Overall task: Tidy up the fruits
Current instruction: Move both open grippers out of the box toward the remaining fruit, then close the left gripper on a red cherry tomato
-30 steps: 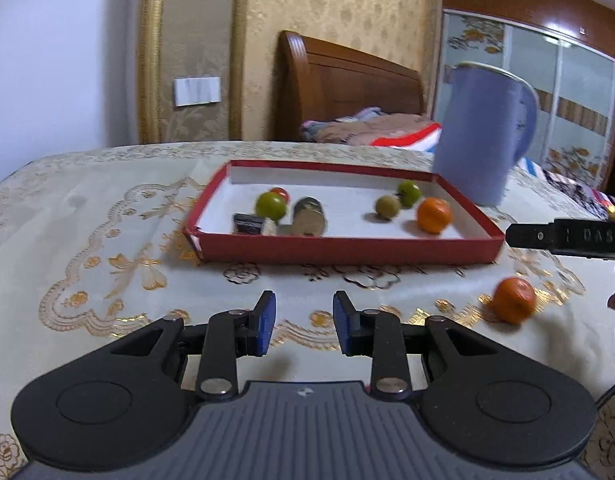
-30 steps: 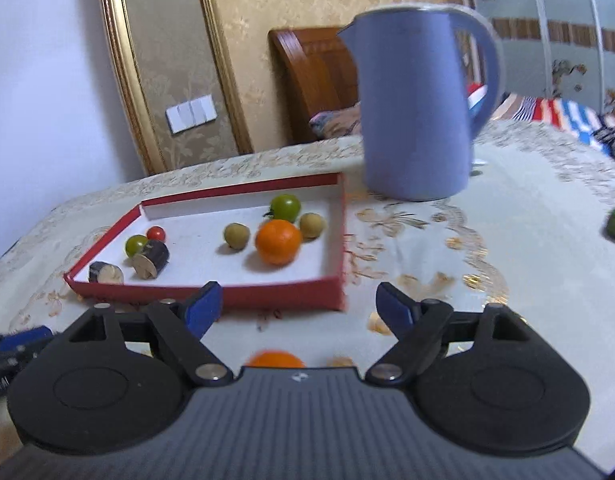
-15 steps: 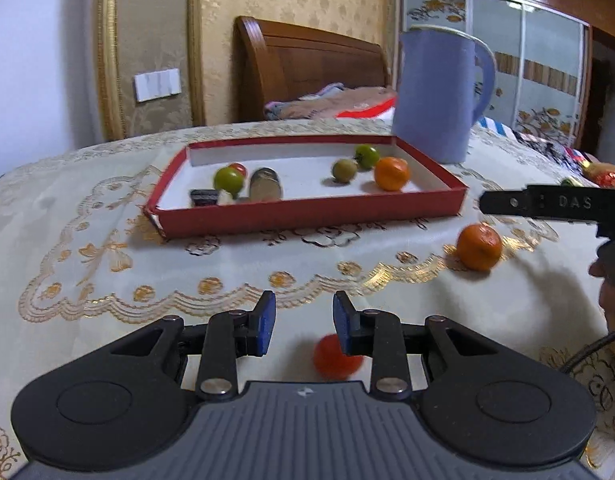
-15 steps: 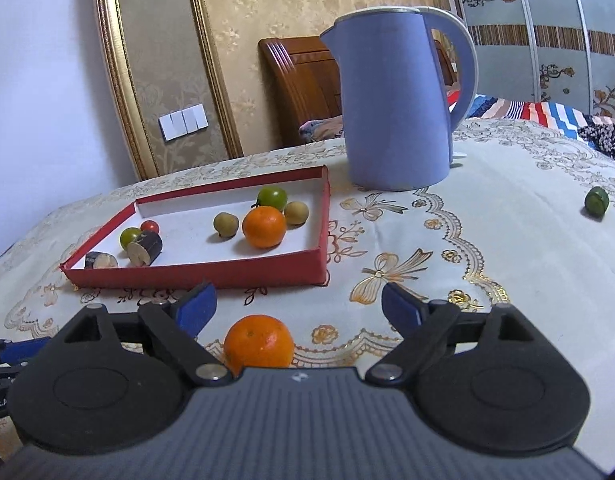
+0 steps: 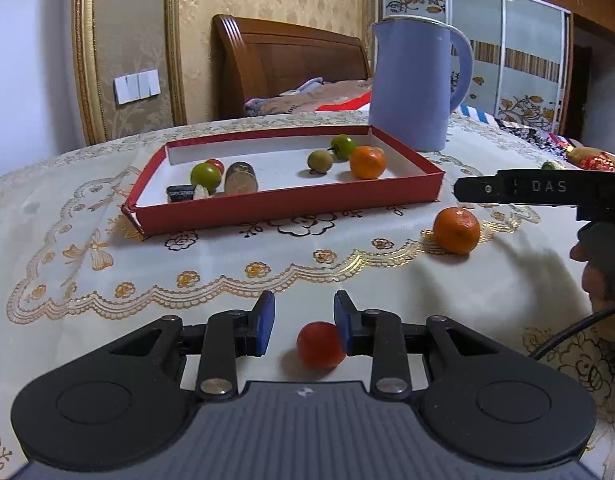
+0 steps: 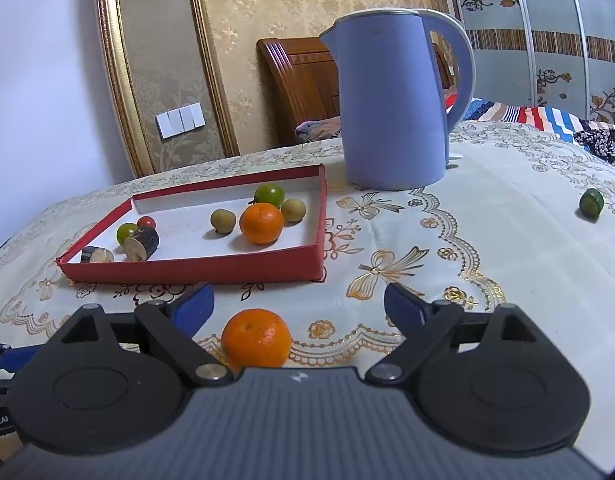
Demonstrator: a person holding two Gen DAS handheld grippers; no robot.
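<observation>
A red tray [image 5: 291, 204] with a white floor holds an orange [image 5: 367, 162], green, brown and small red fruits and two dark cut pieces. It also shows in the right wrist view [image 6: 211, 268]. My left gripper [image 5: 304, 322] is open; a small red fruit [image 5: 320, 345] lies on the tablecloth between its fingers, close to the right pad. My right gripper [image 6: 298, 310] is wide open above a loose orange [image 6: 256, 338], which also shows in the left wrist view [image 5: 456, 230]. The right gripper's body [image 5: 547, 192] shows there too.
A tall blue kettle [image 6: 391, 100] stands behind the tray's right end. A small green fruit [image 6: 591, 202] lies far right on the tablecloth. A bed with a wooden headboard [image 5: 291, 64] is behind the table.
Both grippers have drawn back from the tray. The small red fruit came into view between the left fingers, and the loose orange came into view between the right fingers.
</observation>
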